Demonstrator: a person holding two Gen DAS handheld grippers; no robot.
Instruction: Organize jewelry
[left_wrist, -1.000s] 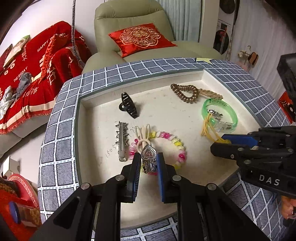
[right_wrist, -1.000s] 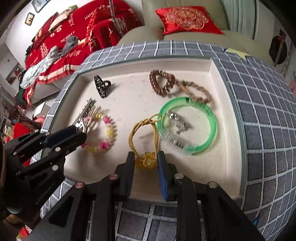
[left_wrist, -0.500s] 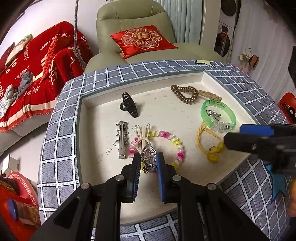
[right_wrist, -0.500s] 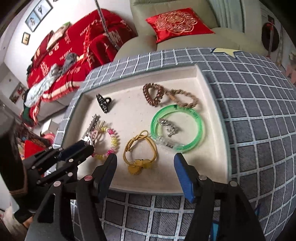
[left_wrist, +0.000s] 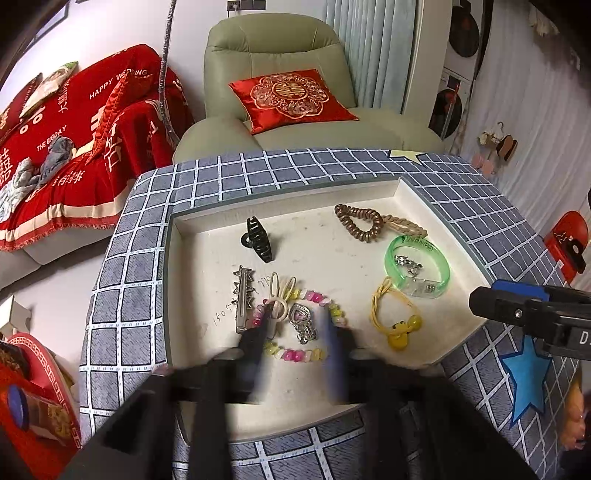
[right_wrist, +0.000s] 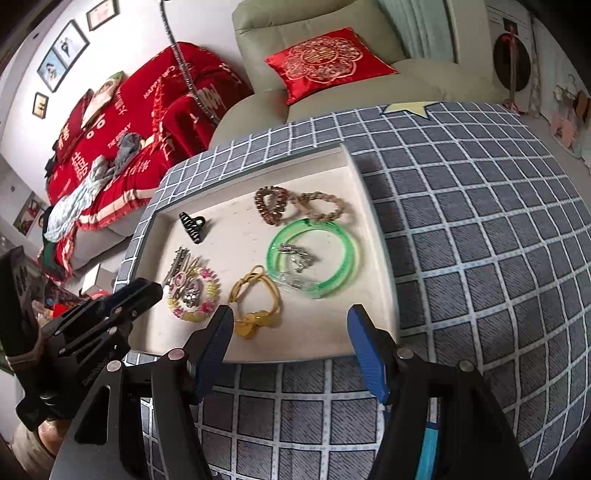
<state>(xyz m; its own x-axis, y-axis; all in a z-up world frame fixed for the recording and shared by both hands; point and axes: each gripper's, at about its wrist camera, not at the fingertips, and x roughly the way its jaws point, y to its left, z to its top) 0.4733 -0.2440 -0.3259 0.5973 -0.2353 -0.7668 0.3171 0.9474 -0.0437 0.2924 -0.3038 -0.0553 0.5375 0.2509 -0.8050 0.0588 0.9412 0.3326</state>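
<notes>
Left side of the cream tray (left_wrist: 192, 280): a silver star clip (left_wrist: 243, 300) lies flat beside a pastel bead bracelet (left_wrist: 299, 325). A cream bunny hair tie (left_wrist: 277, 295) rests on the bracelet's far edge, and a silver heart pendant (left_wrist: 302, 322) lies inside the ring. The left gripper (left_wrist: 299, 343) is low over the tray's near edge, pointing forward, motion-blurred; its fingers are spread to either side of the pendant, holding nothing. A black claw clip (left_wrist: 257, 240) sits farther back.

Centre-right: a yellow hair tie (right_wrist: 255, 299) lies loose on the tray floor. A green bangle (right_wrist: 313, 258) encloses a silver chain piece (right_wrist: 295, 254). A brown coil tie (right_wrist: 270, 205) touches a braided beige tie (right_wrist: 321, 206) at the rear.

The right gripper (right_wrist: 291, 343) hovers above the near rim, level, jaws wide apart and empty, the yellow hair tie just ahead of its left finger.
</notes>
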